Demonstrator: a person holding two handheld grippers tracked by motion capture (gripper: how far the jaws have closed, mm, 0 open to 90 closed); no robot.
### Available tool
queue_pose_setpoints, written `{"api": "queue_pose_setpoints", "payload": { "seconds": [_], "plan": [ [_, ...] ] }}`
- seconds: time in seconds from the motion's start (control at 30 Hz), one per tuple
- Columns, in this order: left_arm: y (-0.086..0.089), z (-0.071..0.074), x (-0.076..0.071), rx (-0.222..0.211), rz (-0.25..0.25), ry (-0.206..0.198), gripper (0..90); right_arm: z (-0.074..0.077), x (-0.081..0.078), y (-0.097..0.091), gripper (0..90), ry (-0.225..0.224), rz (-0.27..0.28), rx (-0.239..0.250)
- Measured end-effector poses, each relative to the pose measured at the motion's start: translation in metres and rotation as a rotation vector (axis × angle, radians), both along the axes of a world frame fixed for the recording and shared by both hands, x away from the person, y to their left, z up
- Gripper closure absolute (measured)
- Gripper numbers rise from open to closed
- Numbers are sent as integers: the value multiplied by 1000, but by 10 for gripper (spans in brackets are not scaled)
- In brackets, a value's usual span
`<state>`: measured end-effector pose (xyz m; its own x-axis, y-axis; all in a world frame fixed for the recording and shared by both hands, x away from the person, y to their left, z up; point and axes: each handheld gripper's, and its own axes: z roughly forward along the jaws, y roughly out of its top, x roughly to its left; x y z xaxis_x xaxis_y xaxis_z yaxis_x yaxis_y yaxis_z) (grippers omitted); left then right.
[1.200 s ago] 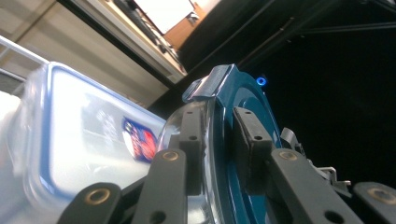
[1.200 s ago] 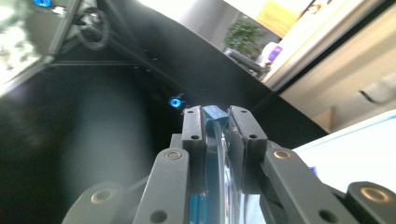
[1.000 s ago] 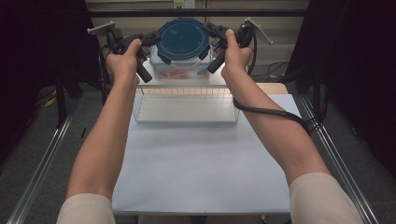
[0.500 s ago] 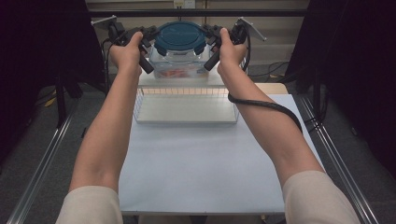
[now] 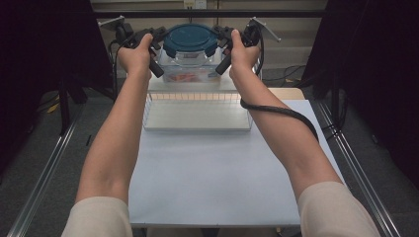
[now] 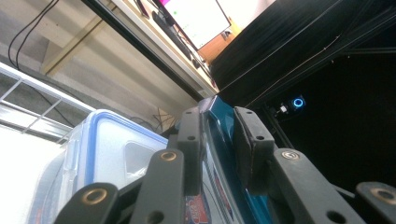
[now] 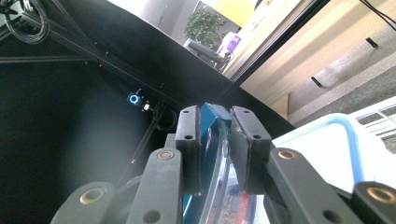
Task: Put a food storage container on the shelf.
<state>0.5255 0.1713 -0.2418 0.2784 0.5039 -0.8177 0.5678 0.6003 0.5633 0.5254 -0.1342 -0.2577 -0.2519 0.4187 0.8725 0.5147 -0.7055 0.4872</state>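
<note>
While both tongs clamp the container's lid edges, it hangs above the wire basket.

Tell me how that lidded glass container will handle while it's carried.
The lidded glass container looks rigid, likely heavy for its size. Each hand-held gripper, left and right, pinches only the teal lid, so it may slip or tilt. Probably fragile if dropped.

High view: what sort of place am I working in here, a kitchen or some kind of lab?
Most likely a lab recording station, not a kitchen: a white table edged by metal rails, black curtains on both sides, and a monitor on a desk behind.
</note>
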Motion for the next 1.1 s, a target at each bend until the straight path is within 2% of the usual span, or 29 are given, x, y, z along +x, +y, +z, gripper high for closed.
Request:
{"api": "queue_pose_setpoints", "payload": {
  "seconds": [0.07, 0.1, 0.2, 0.27, 0.3, 0.4, 0.43, 0.5, 0.53, 0.6, 0.63, 0.7, 0.8, 0.9, 1.07, 1.1],
  "plan": [
    [0, 1, 1, -2, 2, 5, 742, 1, 1, 1, 746, 11, -5, 6],
    [-1, 1, 2, -24, 10, 12, 743, 2, 2, 1, 748, 13, -4, 6],
    [-2, 2, 7, -16, 5, 8, 744, 2, 6, 1, 751, 18, -5, 14],
    [-3, 0, 11, -11, 18, -1, 743, 0, 10, 0, 747, 14, -8, 19],
    [-5, -1, 12, -1, 34, -20, 742, 0, 11, 1, 742, 7, -11, 20],
    [-4, -3, 12, 4, 31, -46, 730, -2, 13, 0, 728, -18, 3, 1],
    [-3, -2, 12, 8, 29, -59, 701, -1, 12, 0, 707, -31, 6, -13],
    [-1, 0, 7, 38, 36, -81, 636, -2, 9, -1, 652, -53, 23, -35],
    [1, 0, 5, 57, 36, -91, 616, -1, 7, -2, 623, -63, 23, -26],
    [5, 1, -2, 40, 23, -91, 563, -1, 3, -4, 522, -92, 18, -18],
    [6, 1, -5, 47, 13, -93, 541, 0, 1, -5, 493, -104, 10, -27],
    [6, 2, -14, 55, 14, -116, 518, 2, -6, -8, 476, -122, 21, -44],
    [4, 2, -25, 72, 18, -122, 448, 2, -18, -10, 434, -145, 29, -49],
    [1, -1, -37, 88, -2, -128, 416, -1, -31, -12, 391, -157, 41, -62],
    [-6, -9, -57, 111, -27, -133, 351, -13, -50, -15, 363, -153, 66, -48],
    [-8, -10, -61, 104, -33, -130, 340, -14, -53, -15, 353, -156, 71, -39]
  ]
}}
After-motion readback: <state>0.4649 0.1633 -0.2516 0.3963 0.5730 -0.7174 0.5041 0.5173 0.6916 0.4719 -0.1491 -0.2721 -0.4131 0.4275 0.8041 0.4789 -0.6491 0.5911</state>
